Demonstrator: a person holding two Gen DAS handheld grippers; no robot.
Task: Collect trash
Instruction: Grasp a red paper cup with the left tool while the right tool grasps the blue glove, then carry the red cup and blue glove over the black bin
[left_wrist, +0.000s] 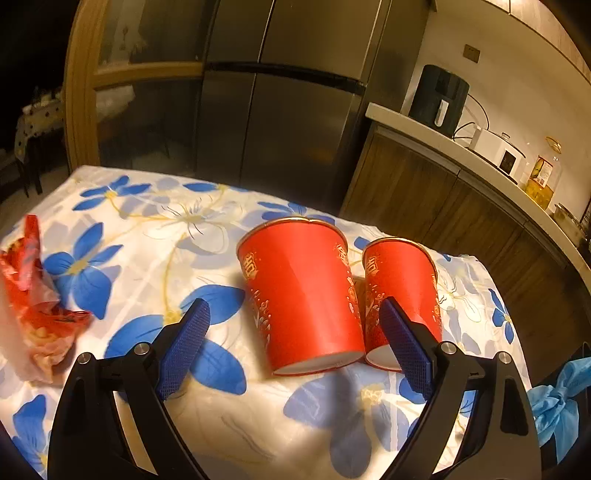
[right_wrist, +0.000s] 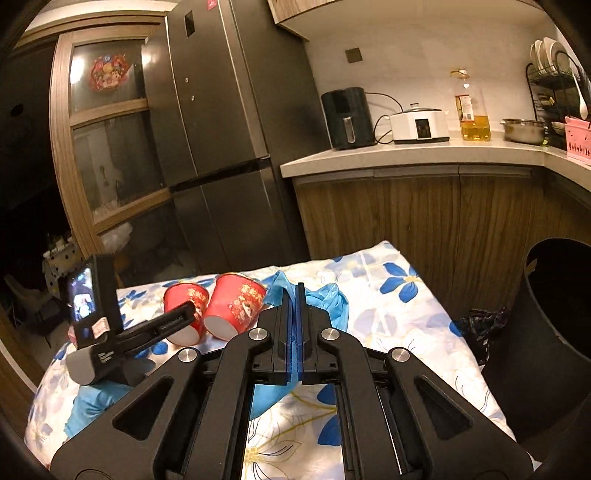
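Cups (left_wrist: 306, 295): two red paper cones, lying mid-frame, between wide-open left gripper (left_wrist: 295, 332) pads.
Right gripper (right_wrist: 295, 295): closed, pinching blue glove (right_wrist: 328, 299).

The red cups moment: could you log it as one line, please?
left gripper open at red cups | right gripper shut on blue glove

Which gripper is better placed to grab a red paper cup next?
Left. The left gripper is open, with the larger red paper cup between its fingers. The right gripper is shut on a crumpled blue plastic glove.
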